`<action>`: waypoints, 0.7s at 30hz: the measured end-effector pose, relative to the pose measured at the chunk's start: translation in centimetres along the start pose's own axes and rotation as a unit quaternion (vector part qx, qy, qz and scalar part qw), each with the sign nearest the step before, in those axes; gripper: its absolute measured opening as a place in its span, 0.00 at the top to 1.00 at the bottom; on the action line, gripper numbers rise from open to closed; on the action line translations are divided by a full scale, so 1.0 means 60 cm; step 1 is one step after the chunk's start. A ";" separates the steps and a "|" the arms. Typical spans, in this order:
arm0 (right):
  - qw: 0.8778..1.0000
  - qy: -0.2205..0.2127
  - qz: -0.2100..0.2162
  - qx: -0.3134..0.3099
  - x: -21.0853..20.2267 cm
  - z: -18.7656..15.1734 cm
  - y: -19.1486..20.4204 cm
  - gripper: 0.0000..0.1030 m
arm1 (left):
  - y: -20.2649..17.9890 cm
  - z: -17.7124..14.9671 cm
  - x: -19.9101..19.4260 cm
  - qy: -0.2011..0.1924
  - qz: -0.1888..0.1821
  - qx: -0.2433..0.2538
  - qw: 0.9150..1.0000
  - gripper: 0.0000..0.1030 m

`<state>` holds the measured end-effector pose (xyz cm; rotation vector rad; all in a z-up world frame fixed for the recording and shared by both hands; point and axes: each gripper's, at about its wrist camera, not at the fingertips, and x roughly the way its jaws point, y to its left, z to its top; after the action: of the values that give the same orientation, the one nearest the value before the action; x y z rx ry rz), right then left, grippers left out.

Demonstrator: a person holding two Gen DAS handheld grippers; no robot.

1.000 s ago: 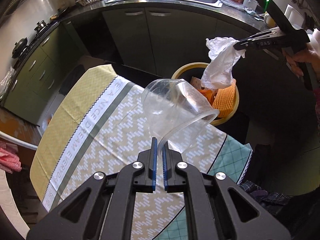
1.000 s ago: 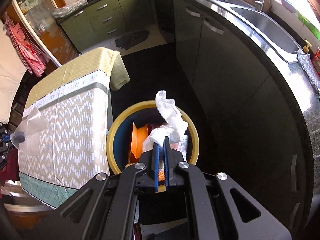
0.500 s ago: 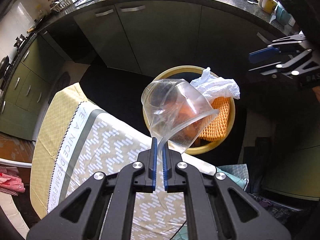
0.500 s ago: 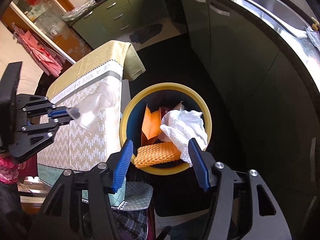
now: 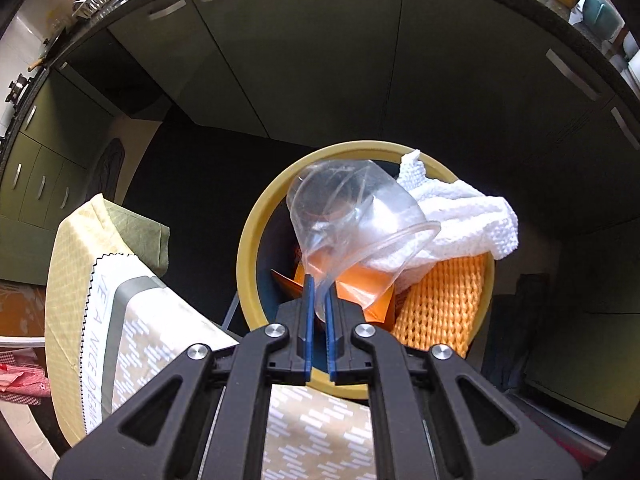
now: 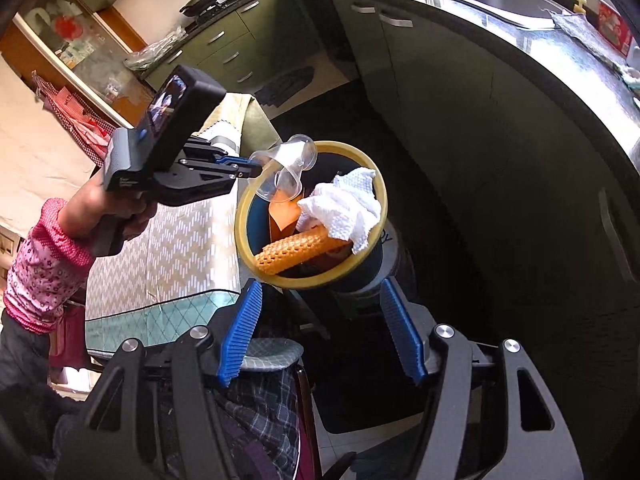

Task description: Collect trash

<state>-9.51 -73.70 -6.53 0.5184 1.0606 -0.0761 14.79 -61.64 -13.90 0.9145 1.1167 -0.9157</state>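
One clear plastic cup (image 5: 352,220) hangs over the yellow-rimmed bin (image 5: 248,256), pinched by its rim in your left gripper (image 5: 317,304), jaws clamped tight on it. Below it the bin already holds a white paper towel (image 5: 460,224), orange foam netting (image 5: 440,300) and an orange carton (image 5: 360,284). Your right gripper (image 6: 320,332) is empty, jaws opening, nothing between them, hanging near the bin's rim. Risk: the bin looks full and the towel sits high against the rim. Release the cup here and it may bounce off the towel, or roll out onto the tablecloth (image 5: 132,344) or the floor. It's light and thin-walled, so a sideways flick on release could throw it wide.
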 end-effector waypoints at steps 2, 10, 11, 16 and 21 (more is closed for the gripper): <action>1.000 -0.002 0.002 0.006 -0.003 -0.015 -0.007 0.40 | -0.002 0.008 0.017 0.008 0.001 0.000 1.000 0.92; 1.000 -0.021 0.014 0.009 -0.007 -0.065 0.005 0.38 | 0.016 -0.024 -0.017 -0.017 0.013 -0.009 1.000 0.49; 1.000 -0.025 0.014 0.006 -0.007 -0.072 0.012 0.37 | 0.025 -0.040 -0.037 -0.031 0.012 -0.020 0.999 0.42; 0.998 -0.050 0.017 -0.033 0.002 -0.106 0.072 0.33 | 0.060 -0.189 -0.171 -0.140 0.008 -0.077 0.987 0.31; 0.994 -0.075 0.017 -0.079 0.033 -0.132 0.141 0.26 | 0.075 -0.420 -0.288 -0.249 0.058 -0.168 0.952 0.10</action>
<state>-12.38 -62.37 -8.11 0.3815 0.9018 -0.0021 7.68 -34.40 -1.24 0.4280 0.7409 -0.7708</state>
